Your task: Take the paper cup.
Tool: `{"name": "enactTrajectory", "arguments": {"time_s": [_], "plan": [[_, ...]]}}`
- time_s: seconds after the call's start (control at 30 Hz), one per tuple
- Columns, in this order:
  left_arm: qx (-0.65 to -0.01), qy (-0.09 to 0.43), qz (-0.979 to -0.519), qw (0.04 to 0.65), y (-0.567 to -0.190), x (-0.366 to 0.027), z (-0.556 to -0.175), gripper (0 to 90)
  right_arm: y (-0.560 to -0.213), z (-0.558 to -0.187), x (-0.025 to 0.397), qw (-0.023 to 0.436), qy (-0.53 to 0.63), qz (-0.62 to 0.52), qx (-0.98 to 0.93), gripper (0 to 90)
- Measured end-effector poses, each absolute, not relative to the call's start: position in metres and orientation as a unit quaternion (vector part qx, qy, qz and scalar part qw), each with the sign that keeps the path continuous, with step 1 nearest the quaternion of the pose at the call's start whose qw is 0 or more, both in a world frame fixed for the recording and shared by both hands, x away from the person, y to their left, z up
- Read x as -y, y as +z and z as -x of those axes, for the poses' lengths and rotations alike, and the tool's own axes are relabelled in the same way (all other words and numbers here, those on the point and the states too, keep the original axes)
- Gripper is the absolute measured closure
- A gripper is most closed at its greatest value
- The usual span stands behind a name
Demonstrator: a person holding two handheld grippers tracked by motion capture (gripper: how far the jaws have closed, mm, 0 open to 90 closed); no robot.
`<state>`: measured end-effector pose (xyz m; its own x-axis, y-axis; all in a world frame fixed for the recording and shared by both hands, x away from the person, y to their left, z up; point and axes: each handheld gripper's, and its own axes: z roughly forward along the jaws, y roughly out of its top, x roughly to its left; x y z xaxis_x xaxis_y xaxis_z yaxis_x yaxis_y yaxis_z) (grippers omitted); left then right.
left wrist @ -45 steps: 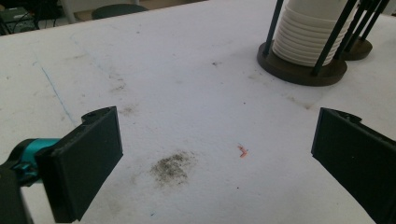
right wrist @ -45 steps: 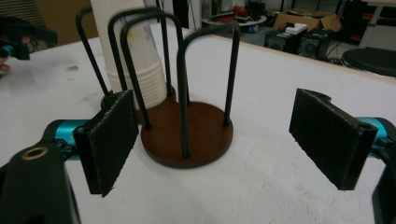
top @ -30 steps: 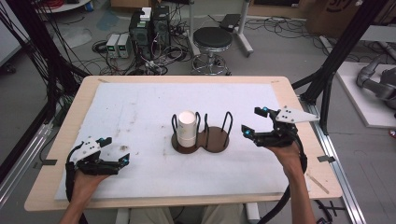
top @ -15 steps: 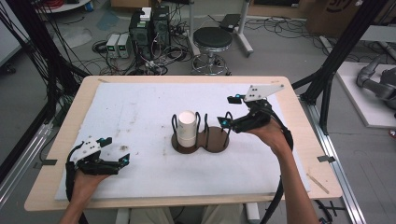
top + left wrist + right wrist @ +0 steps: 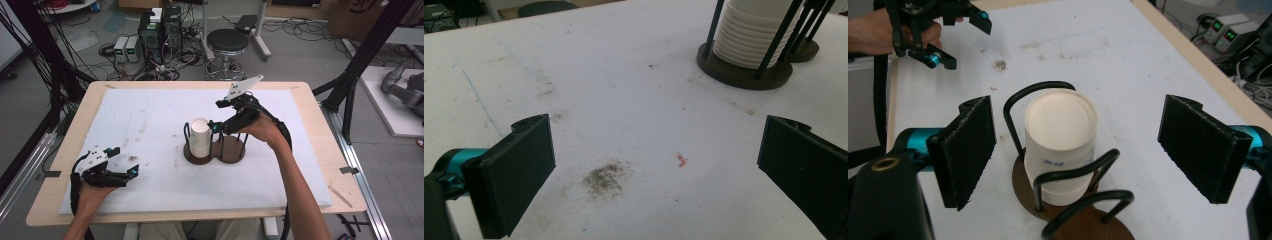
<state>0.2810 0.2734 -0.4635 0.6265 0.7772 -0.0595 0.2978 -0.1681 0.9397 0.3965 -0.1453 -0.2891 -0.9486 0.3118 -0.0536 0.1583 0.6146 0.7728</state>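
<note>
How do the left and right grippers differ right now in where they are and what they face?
The left gripper sits low near the table's front edge over bare white mat; the right gripper is raised beside the cup stack in its wire holder. The left gripper faces stained mat; the right gripper's jaws flank the stack, not touching. Both are open.

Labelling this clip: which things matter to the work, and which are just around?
In the job: right gripper, open above the white cup stack in its wire holder.
Just around: left gripper, idle; stool; floor electronics.
</note>
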Motion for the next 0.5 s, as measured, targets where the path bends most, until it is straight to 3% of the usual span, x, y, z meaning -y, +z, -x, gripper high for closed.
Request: {"name": "enactTrajectory", "arguments": {"time_s": [0.5], "plan": [[-0.365, 0.227, -0.733, 0.527, -0.464, -0.272, -0.281, 1.8, -0.313, -0.414, 0.102, 0.059, 0.344, -0.108, -0.931, 15.9]]}}
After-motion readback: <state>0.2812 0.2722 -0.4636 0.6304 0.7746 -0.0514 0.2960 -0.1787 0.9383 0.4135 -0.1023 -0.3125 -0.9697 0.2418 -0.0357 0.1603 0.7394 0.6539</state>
